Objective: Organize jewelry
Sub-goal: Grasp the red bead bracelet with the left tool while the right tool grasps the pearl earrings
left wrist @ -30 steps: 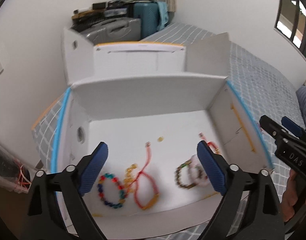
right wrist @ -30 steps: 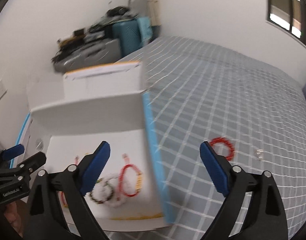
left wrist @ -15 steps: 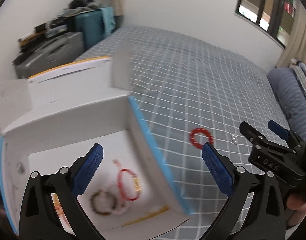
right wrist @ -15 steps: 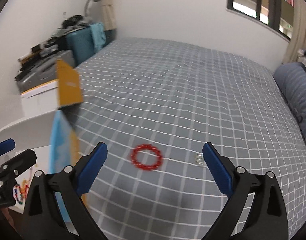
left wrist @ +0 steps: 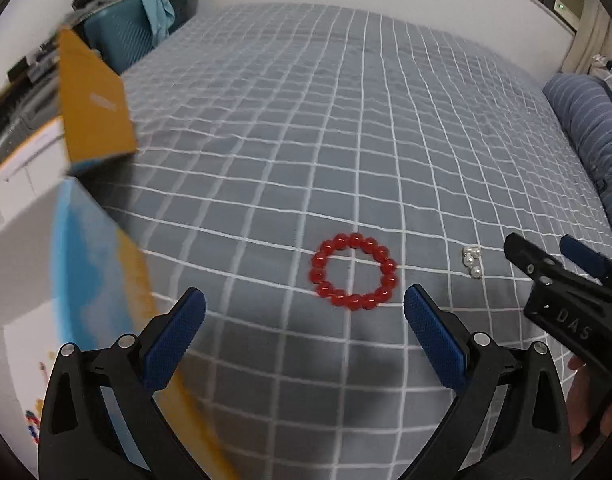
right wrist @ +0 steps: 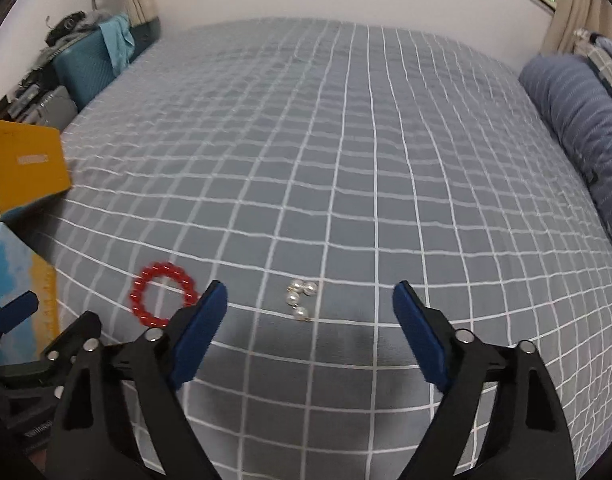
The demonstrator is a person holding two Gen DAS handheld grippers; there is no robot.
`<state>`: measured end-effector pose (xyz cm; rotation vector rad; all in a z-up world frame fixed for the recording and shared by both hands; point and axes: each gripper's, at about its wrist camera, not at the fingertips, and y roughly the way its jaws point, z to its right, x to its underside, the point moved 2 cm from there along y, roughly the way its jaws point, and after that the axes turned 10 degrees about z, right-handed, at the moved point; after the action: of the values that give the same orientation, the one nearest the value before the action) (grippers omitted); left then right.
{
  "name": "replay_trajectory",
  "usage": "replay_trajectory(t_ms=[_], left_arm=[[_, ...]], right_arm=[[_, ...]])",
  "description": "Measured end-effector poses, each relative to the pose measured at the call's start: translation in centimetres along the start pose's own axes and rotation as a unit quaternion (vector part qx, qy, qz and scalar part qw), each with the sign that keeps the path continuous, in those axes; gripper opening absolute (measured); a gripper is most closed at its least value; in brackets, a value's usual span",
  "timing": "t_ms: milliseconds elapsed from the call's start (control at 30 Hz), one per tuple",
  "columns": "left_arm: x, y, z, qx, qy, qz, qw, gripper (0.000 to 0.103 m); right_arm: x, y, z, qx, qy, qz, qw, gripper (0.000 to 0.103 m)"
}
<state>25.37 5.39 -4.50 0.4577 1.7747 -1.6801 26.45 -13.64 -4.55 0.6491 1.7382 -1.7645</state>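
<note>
A: Red bead bracelet [left wrist: 353, 271] lies flat on the grey grid bedsheet [left wrist: 346, 120], just ahead of the left gripper [left wrist: 305, 316], roughly between its blue pads [left wrist: 434, 344].
B: Left jaws?
A: Spread wide, nothing in them.
B: Right gripper [right wrist: 310, 310]?
A: Same, fully apart and empty. Pearl cluster [right wrist: 300, 299] sits on the sheet ahead of it, between its fingers, near the bracelet but apart.
B: Box?
A: Cardboard box [left wrist: 86, 264] at left, blurred, orange flap [left wrist: 92, 104] up; a beaded piece [left wrist: 32, 424] barely shows inside. Blue striped pillow [right wrist: 578, 120] far right.
</note>
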Motion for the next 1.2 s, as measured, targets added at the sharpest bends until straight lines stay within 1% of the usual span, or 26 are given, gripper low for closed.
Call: replay_trajectory(t_ms=[67,167,233,367,433,467,567,633,667,700,733,767,800,867,933,967,1000,1200], left_arm=[[0.0,1.3,0.4,-0.004,-0.005,-0.009,0.9999,0.097],[0.2,3.4,1.2,-0.011,-0.002,-0.011,0.9999,0.097],[0.5,4.7,1.3,-0.004,-0.014,-0.016,0.9998,0.097],[1.0,7.1,1.3,-0.003,-0.022,-0.029,0.9993,0.097],[1.2,7.9,1.2,-0.002,-0.026,-0.034,0.9991,0.097],[1.4,8.1,1.1,0.002,-0.032,-0.034,0.9989,0.097],[1.4,8.5,0.9,0.007,-0.034,-0.023,0.9991,0.097],[1.2,8.6,1.2,0.012,-0.029,-0.021,0.9993,0.095],[1.2,8.6,1.2,0.016,-0.028,-0.020,0.9993,0.092],[1.1,8.7,1.3,0.022,-0.027,-0.019,0.9992,0.086],[1.0,8.6,1.3,0.025,-0.026,-0.018,0.9992,0.076],[1.0,8.6,1.3,0.021,-0.024,-0.018,0.9993,0.068],[1.0,8.7,1.3,0.009,-0.018,-0.024,0.9995,0.058],[1.0,8.7,1.3,0.007,-0.017,-0.022,0.9996,0.047],[1.2,8.5,1.1,-0.001,-0.016,-0.022,0.9996,0.031],[1.2,8.4,1.1,-0.001,-0.017,-0.022,0.9996,0.026],[1.2,8.4,1.1,-0.001,-0.016,-0.024,0.9996,0.014],[1.1,7.2,1.0,0.015,-0.023,-0.028,0.9992,0.013]], right_arm=[[0.4,1.2,0.4,0.000,0.003,-0.012,1.000,0.076],[0.7,2.8,0.8,-0.003,0.011,-0.029,1.000,0.070],[1.0,3.7,0.9,-0.003,0.010,-0.037,0.999,0.064],[1.5,5.3,0.9,-0.004,0.009,-0.056,0.998,0.059],[1.7,6.1,0.9,-0.005,0.010,-0.064,0.998,0.054],[1.7,6.3,0.8,-0.007,0.011,-0.066,0.998,0.053],[2.0,7.1,0.6,-0.012,0.013,-0.075,0.997,0.048],[2.1,7.5,0.4,-0.013,0.013,-0.080,0.997,0.040],[2.1,7.7,0.4,-0.013,0.013,-0.082,0.996,0.037],[2.2,7.9,0.3,-0.012,0.013,-0.085,0.996,0.030],[2.3,8.0,0.2,-0.011,0.012,-0.086,0.996,0.025],[2.3,8.0,0.1,-0.010,0.011,-0.086,0.996,0.023],[2.4,8.1,0.0,-0.007,0.010,-0.086,0.996,0.021],[2.4,7.9,-0.1,-0.006,0.011,-0.086,0.996,0.020],[2.5,7.8,-0.2,-0.006,0.011,-0.088,0.996,0.012],[2.6,7.8,-0.2,-0.006,0.011,-0.088,0.996,0.012],[2.6,7.6,-0.2,-0.006,0.010,-0.088,0.996,0.012],[2.1,6.5,0.3,-0.009,0.016,-0.078,0.997,0.012]])
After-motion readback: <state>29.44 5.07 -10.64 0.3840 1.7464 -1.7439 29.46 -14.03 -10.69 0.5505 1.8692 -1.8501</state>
